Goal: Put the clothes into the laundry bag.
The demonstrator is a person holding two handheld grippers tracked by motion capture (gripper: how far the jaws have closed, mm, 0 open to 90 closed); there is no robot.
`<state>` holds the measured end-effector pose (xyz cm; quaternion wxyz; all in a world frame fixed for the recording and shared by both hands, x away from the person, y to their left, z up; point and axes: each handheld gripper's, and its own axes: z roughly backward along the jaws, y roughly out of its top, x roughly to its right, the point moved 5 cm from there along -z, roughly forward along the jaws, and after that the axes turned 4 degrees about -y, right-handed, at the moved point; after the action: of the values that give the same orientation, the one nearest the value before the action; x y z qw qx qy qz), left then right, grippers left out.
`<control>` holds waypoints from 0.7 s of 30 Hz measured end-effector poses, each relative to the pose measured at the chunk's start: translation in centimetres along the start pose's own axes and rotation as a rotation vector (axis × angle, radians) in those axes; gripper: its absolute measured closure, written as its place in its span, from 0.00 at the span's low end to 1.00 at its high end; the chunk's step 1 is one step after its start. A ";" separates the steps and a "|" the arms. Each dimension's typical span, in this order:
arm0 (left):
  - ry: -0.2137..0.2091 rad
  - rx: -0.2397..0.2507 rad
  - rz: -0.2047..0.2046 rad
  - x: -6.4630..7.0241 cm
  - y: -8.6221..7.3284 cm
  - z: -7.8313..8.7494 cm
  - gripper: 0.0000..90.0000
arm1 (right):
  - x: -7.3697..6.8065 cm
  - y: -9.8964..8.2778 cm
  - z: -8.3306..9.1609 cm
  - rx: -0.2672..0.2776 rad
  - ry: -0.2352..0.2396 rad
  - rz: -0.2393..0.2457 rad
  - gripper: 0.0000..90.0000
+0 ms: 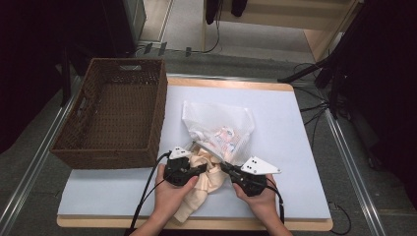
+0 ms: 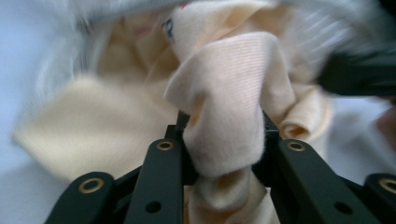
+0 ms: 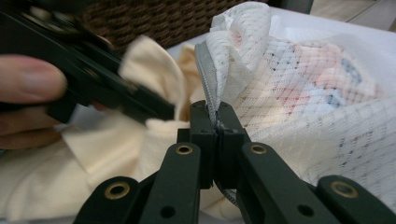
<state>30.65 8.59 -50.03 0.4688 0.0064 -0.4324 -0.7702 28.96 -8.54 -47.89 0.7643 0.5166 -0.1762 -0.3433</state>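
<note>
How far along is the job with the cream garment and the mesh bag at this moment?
Looks done: the mesh bag already holds some clothes, and the right gripper is shut on its zipper edge. In hand: the left gripper pinches a fold of the cream garment at the bag's mouth. Left: most of the garment lies outside the bag; the wicker basket appears empty.

Cream cloth (image 1: 204, 184), white mesh bag (image 1: 219, 125) with a grid pattern and pink-blue stuff inside, dark brown woven basket (image 1: 115, 115), pale blue bench (image 1: 290, 147), black tongs (image 1: 204, 167).
</note>
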 end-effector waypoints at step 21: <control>0.139 -0.190 -0.331 4.4 -2.8 0.3 0.25 | 1.6 -0.5 -0.4 -0.032 -0.043 -0.064 0.98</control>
<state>26.07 6.13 -49.93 0.3632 0.0863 -0.3172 -0.8718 30.22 -9.50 -48.64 0.7571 0.5022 -0.1706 -0.3815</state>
